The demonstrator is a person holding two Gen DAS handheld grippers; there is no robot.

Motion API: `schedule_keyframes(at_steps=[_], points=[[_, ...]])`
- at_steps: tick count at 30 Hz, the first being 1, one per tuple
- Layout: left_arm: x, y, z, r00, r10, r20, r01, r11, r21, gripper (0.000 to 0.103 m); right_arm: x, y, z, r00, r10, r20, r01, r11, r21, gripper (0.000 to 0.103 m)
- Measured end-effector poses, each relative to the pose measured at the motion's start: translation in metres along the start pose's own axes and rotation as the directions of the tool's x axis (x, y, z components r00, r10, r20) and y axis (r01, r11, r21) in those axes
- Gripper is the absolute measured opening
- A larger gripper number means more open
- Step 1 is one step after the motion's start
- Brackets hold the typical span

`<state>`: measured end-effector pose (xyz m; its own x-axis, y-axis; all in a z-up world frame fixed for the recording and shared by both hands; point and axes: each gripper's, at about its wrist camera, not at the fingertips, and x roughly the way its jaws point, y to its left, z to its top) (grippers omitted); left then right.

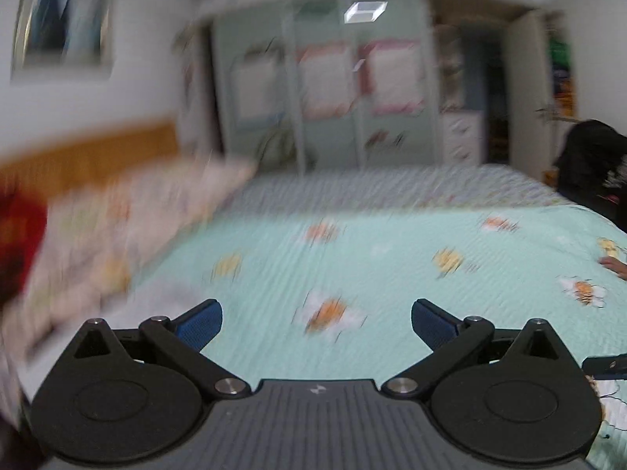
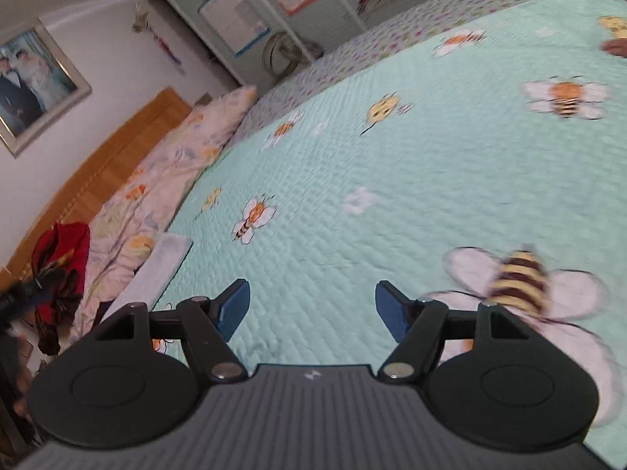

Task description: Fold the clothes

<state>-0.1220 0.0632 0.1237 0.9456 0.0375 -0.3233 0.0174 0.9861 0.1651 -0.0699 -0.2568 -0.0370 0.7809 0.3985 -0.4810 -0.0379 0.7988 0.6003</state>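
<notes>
Over the bed (image 2: 392, 180) both of my grippers hang with nothing in them. My left gripper (image 1: 316, 323) has its jaws spread wide, blue pads (image 1: 203, 323) well apart, only the mint quilt with its bee print showing in the gap. My right gripper (image 2: 312, 309) is the same: jaws wide, empty, a large stitched bee (image 2: 521, 280) just beyond its right finger.

The clothes to fold are off to my left, by the head of the bed. A red garment (image 2: 62, 258) lies crumpled in a heap against the wooden headboard (image 2: 117, 164), beside the floral pillows (image 2: 176, 156); in the left view it is only a red blur (image 1: 17, 243) at the edge. Bunched as it is, it has no clear long axis and I cannot tell which way it points. A dark garment (image 1: 595, 172) sits at the far right edge of the bed in the left view; its shape is also too unclear to give a direction.

A pale folded cloth (image 2: 156, 270) lies along the quilt's edge next to the pillows, its long side running parallel to the pillow row. A framed photo (image 2: 31, 82) hangs on the wall above the headboard, and cupboard doors (image 1: 325, 90) stand behind the bed.
</notes>
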Motion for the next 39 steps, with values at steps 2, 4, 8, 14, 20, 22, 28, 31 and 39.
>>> schedule_keyframes(at_steps=[2,4,8,14,20,22,28,31,39], points=[[-0.028,-0.037,0.013,0.995,-0.022,0.102,0.014,0.997,0.073,0.103,-0.018,-0.011,-0.001,0.999,0.012,0.035,-0.012,1.000,0.003,0.072],[-0.054,-0.070,0.020,0.983,-0.068,0.169,0.050,0.993,0.111,0.103,-0.034,-0.021,-0.001,0.997,0.025,0.066,-0.025,1.000,0.002,0.072],[-0.087,-0.127,0.027,0.960,-0.190,0.207,0.156,0.973,0.173,0.103,-0.065,-0.044,-0.001,0.991,0.046,0.127,-0.048,0.999,0.016,0.074],[-0.073,-0.180,0.026,0.918,-0.380,0.112,0.362,0.920,0.151,0.103,-0.097,-0.093,-0.008,0.981,0.029,0.194,-0.048,0.995,0.090,0.076],[-0.031,-0.228,0.019,0.864,-0.503,-0.037,0.503,0.855,0.125,0.103,-0.121,-0.148,-0.014,0.970,-0.028,0.242,-0.022,0.979,0.202,0.077],[-0.014,-0.244,0.014,0.850,-0.518,-0.098,0.527,0.839,0.133,0.103,-0.127,-0.162,-0.015,0.966,-0.041,0.257,-0.021,0.972,0.233,0.079],[0.025,-0.283,0.000,0.780,-0.562,-0.275,0.609,0.783,0.127,0.103,-0.127,-0.196,-0.019,0.961,-0.056,0.270,-0.026,0.956,0.293,0.079],[0.035,-0.294,-0.012,0.758,-0.580,-0.298,0.632,0.767,0.115,0.103,-0.123,-0.208,-0.022,0.963,-0.056,0.265,-0.032,0.949,0.315,0.079],[0.063,-0.329,-0.027,0.738,-0.581,-0.343,0.649,0.750,0.126,0.102,-0.116,-0.229,-0.030,0.963,-0.051,0.263,-0.045,0.937,0.345,0.079]])
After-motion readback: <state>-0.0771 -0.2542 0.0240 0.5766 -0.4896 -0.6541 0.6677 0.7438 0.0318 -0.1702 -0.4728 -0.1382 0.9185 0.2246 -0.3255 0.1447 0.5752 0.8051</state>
